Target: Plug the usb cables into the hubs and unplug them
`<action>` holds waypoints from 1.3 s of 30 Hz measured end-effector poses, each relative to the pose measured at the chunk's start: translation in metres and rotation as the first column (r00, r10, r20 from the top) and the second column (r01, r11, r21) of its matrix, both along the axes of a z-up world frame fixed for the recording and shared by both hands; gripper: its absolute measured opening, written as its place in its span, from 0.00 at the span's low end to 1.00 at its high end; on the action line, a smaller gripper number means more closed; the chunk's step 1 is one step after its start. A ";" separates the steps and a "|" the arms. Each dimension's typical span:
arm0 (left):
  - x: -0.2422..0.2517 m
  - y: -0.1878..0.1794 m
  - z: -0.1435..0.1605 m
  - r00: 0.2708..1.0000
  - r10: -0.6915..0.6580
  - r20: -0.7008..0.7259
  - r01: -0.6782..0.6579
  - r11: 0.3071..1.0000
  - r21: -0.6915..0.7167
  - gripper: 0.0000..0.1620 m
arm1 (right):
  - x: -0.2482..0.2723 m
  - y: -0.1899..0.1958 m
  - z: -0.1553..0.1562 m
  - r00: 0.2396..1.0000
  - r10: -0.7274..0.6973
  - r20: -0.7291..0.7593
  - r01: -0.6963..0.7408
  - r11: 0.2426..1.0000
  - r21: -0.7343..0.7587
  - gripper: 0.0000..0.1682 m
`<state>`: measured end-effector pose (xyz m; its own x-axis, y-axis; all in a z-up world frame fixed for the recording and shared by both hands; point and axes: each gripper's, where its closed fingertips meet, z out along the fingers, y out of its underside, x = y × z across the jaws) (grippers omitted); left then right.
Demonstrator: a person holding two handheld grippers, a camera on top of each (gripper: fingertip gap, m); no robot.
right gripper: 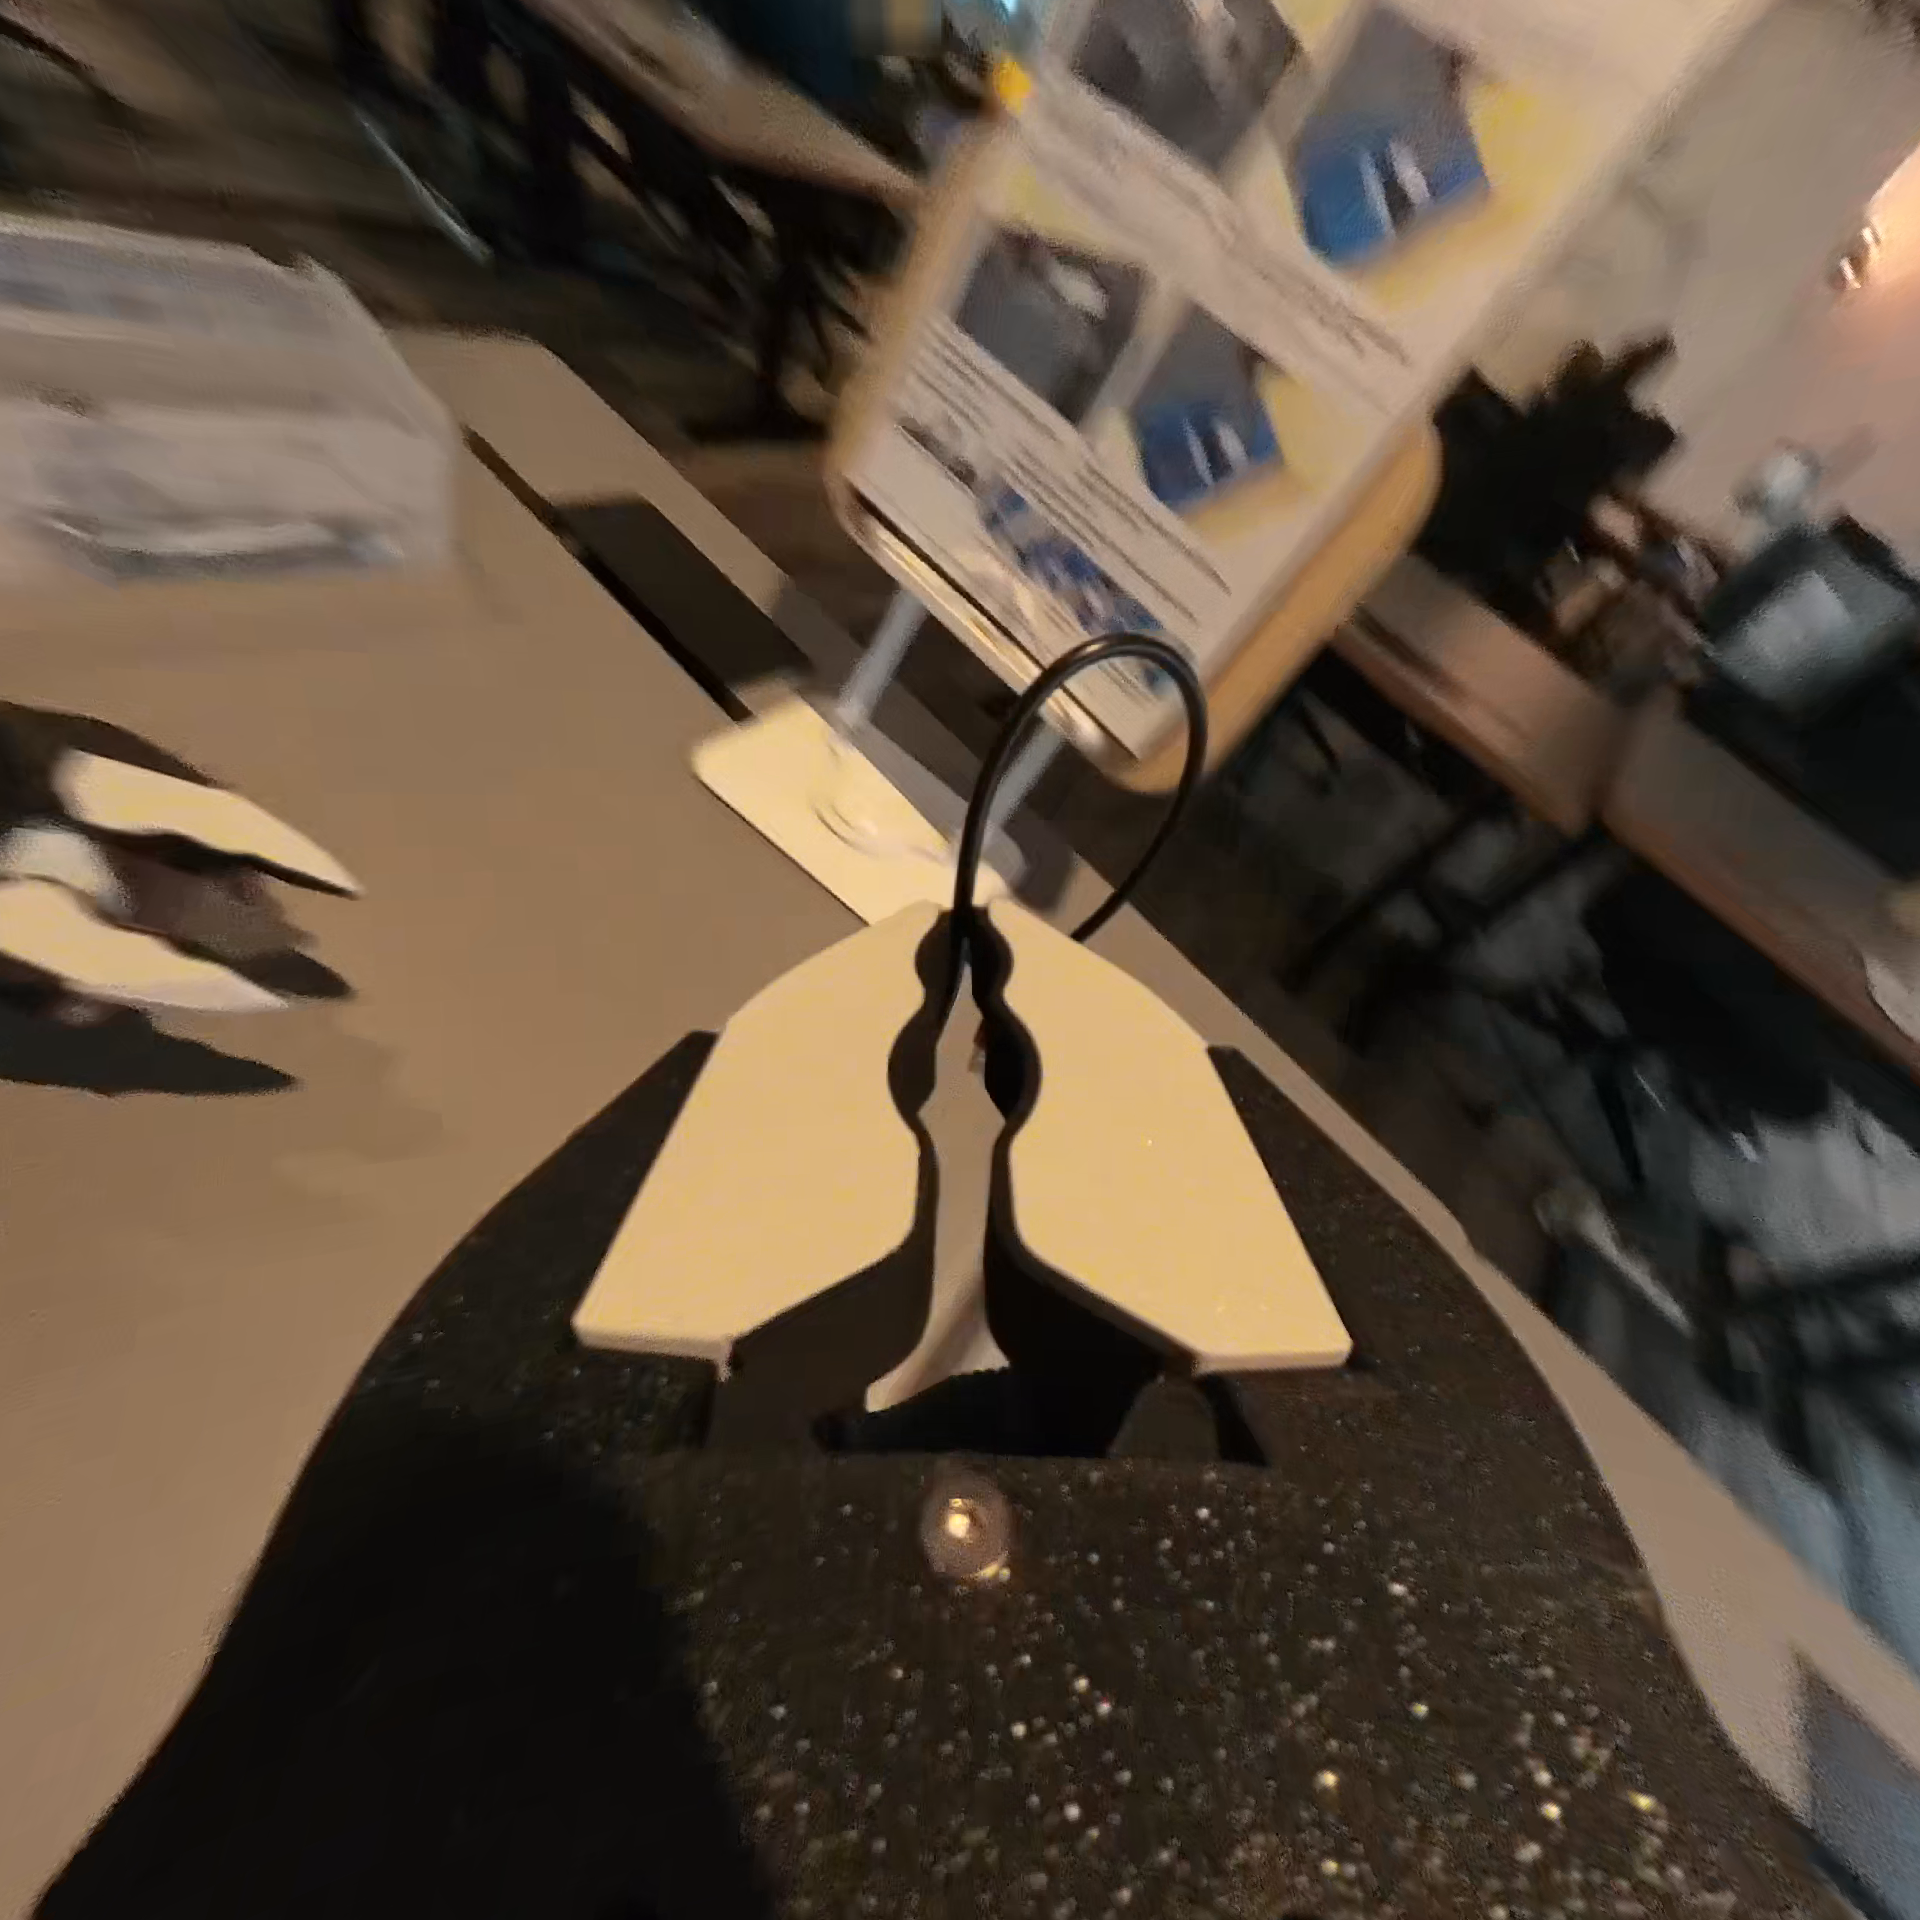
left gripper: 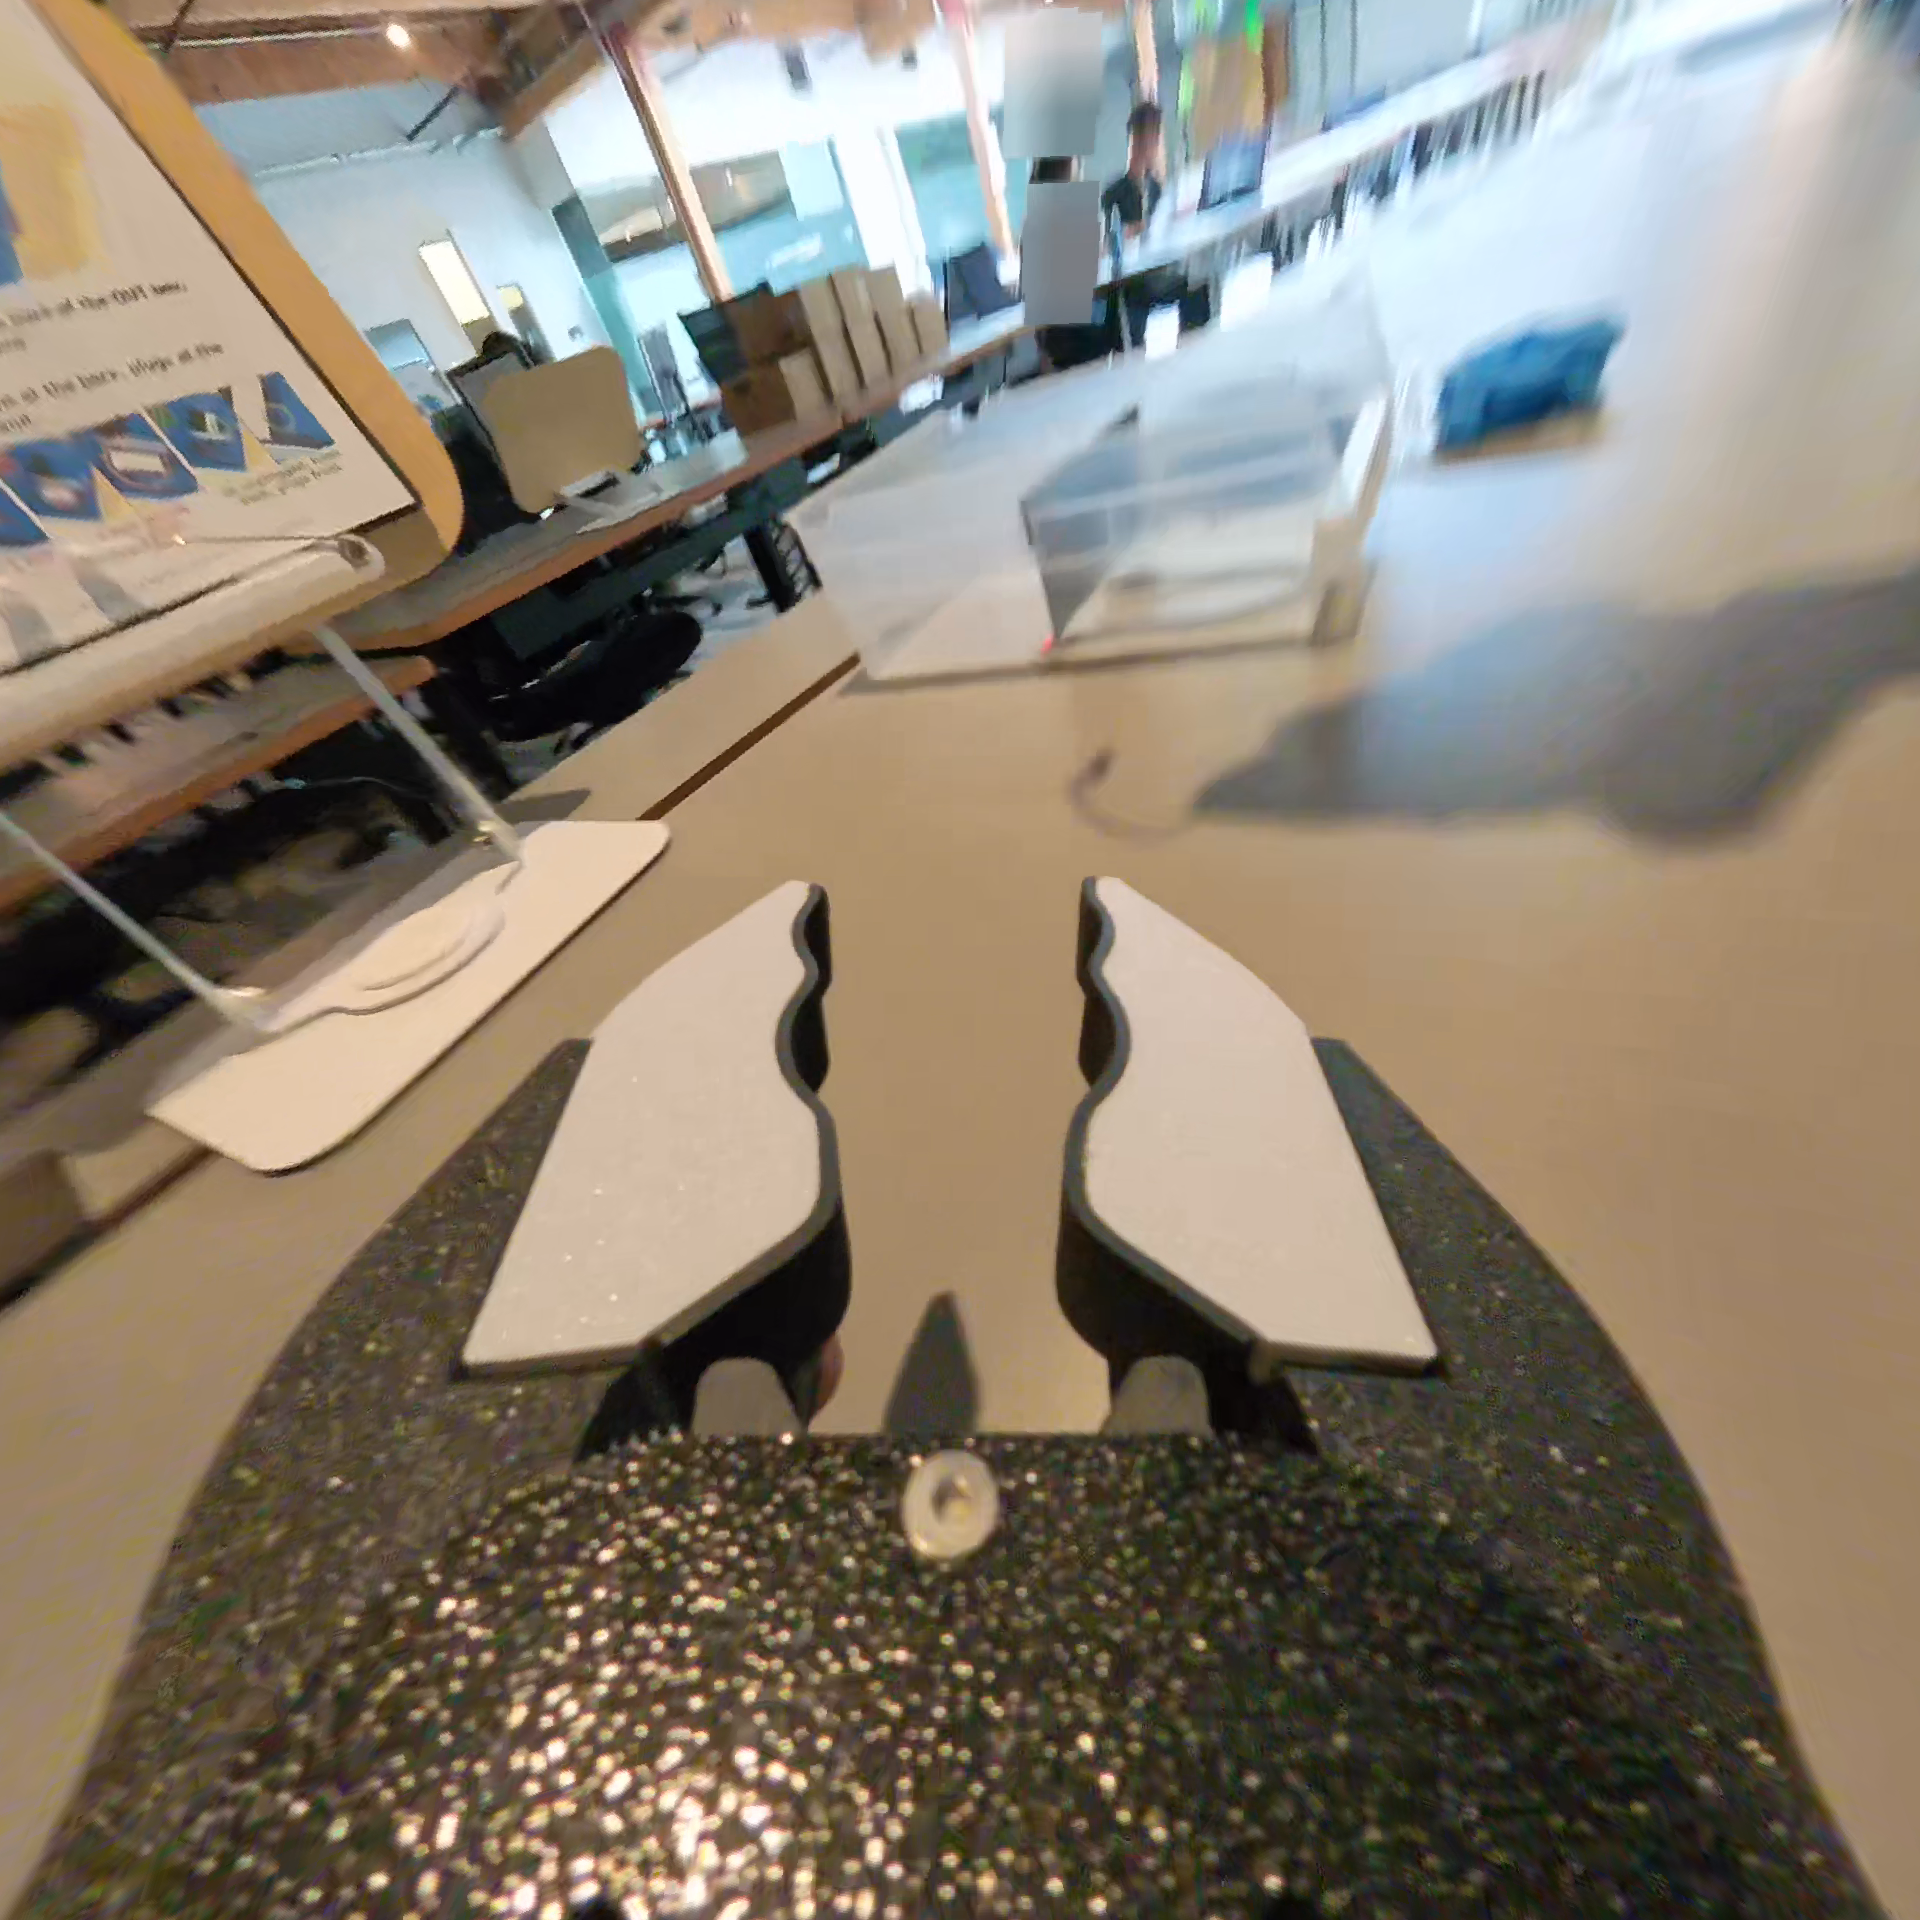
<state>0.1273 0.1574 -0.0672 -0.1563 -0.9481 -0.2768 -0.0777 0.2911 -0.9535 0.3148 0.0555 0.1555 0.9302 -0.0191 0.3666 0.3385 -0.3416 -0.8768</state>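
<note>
Left wrist view: the table runs bare ahead of the left gripper, jaws wide and empty; a clear box sits well beyond them, blurred, no hub identifiable. The right gripper is clamped on a black usb cable looping up past its tips. Judged step: carrying the cable; next, find a hub port and align the plug, which is hidden between the jaws.

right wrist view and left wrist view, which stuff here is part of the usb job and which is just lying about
Part of the job:
- black cable, pinched in the right claw
- left claw, open and holding nothing

Just lying about:
- instruction sheet on a clear stand
- clear plastic box
- blue object, too blurred to identify
</note>
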 end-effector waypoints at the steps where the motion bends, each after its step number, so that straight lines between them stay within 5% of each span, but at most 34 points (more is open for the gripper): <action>1: 0.002 0.001 0.004 1.000 -0.002 0.030 0.004 0.997 -0.074 0.28 | -0.024 0.011 0.004 0.997 0.071 0.000 -0.071 0.997 0.034 0.02; 5: -0.009 0.027 0.026 0.985 0.085 0.153 -0.057 0.982 -0.181 0.26 | -0.103 0.061 -0.002 0.967 0.256 -0.018 -0.251 0.958 0.141 0.02; 11: -0.076 0.088 0.082 0.885 0.287 0.366 -0.251 0.957 -0.144 0.24 | -0.175 0.141 -0.052 0.910 0.386 -0.150 -0.347 0.909 0.231 0.02; 16: -0.092 0.108 0.084 0.911 0.232 0.341 -0.173 0.965 -0.197 0.24 | -0.230 0.180 -0.111 0.808 0.523 -0.272 -0.493 0.852 0.173 0.02; 27: -0.061 0.098 0.032 0.986 0.157 0.058 -0.149 0.982 -0.111 0.28 | -0.291 0.163 -0.151 0.632 0.706 -0.321 -0.719 0.688 0.099 0.02; 30: -0.057 0.089 0.025 0.992 0.119 0.039 -0.114 0.988 -0.109 0.15 | -0.300 0.152 -0.156 0.598 0.733 -0.324 -0.749 0.655 0.102 0.02; 32: -0.058 0.081 0.024 0.997 0.069 0.034 -0.064 0.991 -0.120 0.00 | -0.303 0.146 -0.159 0.587 0.740 -0.329 -0.757 0.645 0.102 0.02; 39: -0.074 0.103 0.043 0.980 0.172 0.104 -0.143 0.960 -0.239 0.00 | -0.286 0.143 -0.168 0.668 0.668 -0.328 -0.677 0.729 0.105 0.10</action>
<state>0.0537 0.2608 -0.0237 0.0216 -0.9981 -0.0571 0.0165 0.0574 -0.9982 0.0293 0.1986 -0.0128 0.7478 0.6629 0.0372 0.1861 -0.1555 -0.9702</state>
